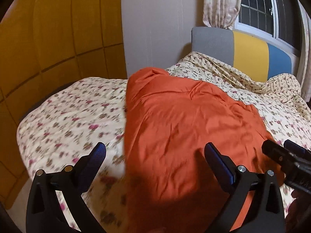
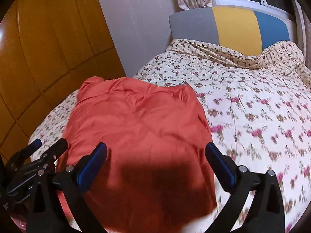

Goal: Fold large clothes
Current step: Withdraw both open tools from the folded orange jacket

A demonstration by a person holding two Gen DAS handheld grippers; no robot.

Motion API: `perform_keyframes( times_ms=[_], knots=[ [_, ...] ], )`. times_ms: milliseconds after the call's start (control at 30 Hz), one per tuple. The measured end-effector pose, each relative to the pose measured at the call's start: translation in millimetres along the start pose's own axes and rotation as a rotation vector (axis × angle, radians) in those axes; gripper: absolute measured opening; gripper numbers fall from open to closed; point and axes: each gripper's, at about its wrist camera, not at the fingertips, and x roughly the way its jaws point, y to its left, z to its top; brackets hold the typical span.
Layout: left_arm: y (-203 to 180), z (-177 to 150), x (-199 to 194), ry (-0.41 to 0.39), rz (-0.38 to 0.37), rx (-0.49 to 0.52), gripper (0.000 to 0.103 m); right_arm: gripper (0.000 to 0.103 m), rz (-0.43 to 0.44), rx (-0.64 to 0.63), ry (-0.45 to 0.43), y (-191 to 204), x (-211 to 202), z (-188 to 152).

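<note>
Orange garment (image 1: 180,128) flat on floral bed (image 2: 252,116) — left hand-held gripper (image 1: 155,151), right hand-held gripper (image 2: 156,151) both angled down, spread wide, empty.

1. The floral quilt (image 2: 252,116) lies bare and open right of the orange garment (image 2: 140,128).
2. The wooden wardrobe (image 1: 48,38) closes off the left side.
3. At the far end, the padded headboard (image 2: 235,27) and a rumpled floral sheet (image 2: 272,56) block passage.

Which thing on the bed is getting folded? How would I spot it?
Find the bed with the flowery quilt and the grey, yellow and blue headboard. On the quilt, at the end far from the headboard, lies the orange garment. It is the only plain, bright orange cloth there; everything around it has flowers.
</note>
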Motion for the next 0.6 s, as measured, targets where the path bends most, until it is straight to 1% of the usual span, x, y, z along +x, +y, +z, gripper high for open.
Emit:
perform_keyframes(
  times_ms=[67,167,233,367,500,600],
  knots=[
    [2,-7,-14,-0.005,0.011,0.009,0.100,0.101,0.007,-0.004,-0.008,4,-17,-7],
    [6,-18,-38,-0.016,0.024,0.026,0.100,0.101,-0.038,-0.023,-0.021,9,-40,-18],
    [8,-23,-56,-0.031,0.018,0.034,0.100,0.101,-0.050,-0.016,-0.030,10,-53,-25],
    [12,-32,-83,-0.046,-0.002,0.044,0.100,0.101,-0.043,-0.006,-0.044,12,-80,-38],
    [18,-39,-101,-0.047,-0.018,0.032,0.100,0.101,-0.056,-0.028,-0.064,17,-102,-48],
    [20,-40,-110,-0.042,-0.034,0.016,0.100,0.101,-0.058,-0.048,-0.068,21,-111,-52]
  ],
)
